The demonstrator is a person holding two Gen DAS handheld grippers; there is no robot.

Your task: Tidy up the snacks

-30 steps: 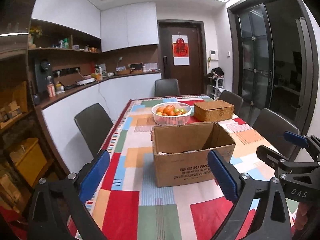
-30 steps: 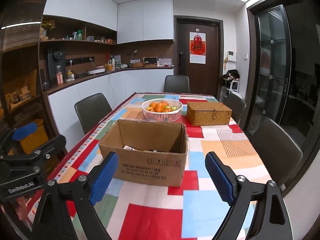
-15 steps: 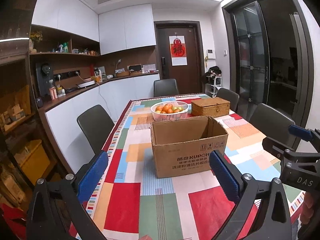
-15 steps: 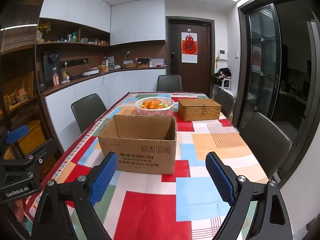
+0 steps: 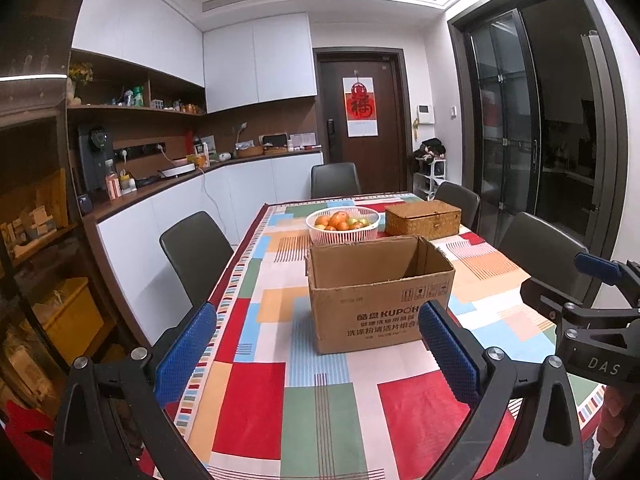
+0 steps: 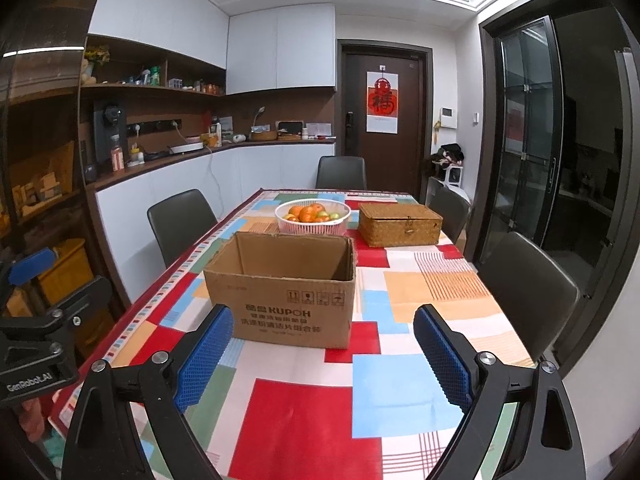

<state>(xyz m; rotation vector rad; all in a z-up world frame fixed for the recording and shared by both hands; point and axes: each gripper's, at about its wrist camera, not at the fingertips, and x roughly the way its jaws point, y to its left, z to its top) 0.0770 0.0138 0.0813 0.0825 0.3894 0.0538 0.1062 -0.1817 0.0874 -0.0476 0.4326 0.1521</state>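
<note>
cardboard box [image 5: 380,292] sits open-topped mid-table on the patchwork tablecloth [image 5: 320,400], printed face toward the cameras. can't see inside from this height, so no snacks confirmed; whether it holds them or is meant to receive them, can't tell. behind it: white fruit basket [image 5: 343,224] with oranges, touching or just behind the box's back edge, and a lidded wicker box [image 5: 423,218] beside the basket, to its right.

left gripper [image 5: 316,352] low over the near table edge, fingers spread wide, nothing between the pads. right gripper [image 6: 322,354] same: spread wide, empty, well short of the box. each shows up at the edge of the other's view, so they're side by side, both aimed at the box.

judgement: step in hand is the approach, nothing touched yet. to do it well:
- come in higher and tilt down first, get a look into the box before committing
- box is light cardboard, walls will flex; if it has to move, take it from both sides, one gripper per short wall, pinch the rim rather than squeezing the panel
- if reaching inside, go in from above the centre, keep fingers off the near wall so the box doesn't skid into the fruit basket
- wicker box lid looks latched; likely a destination, would need opening first
</note>
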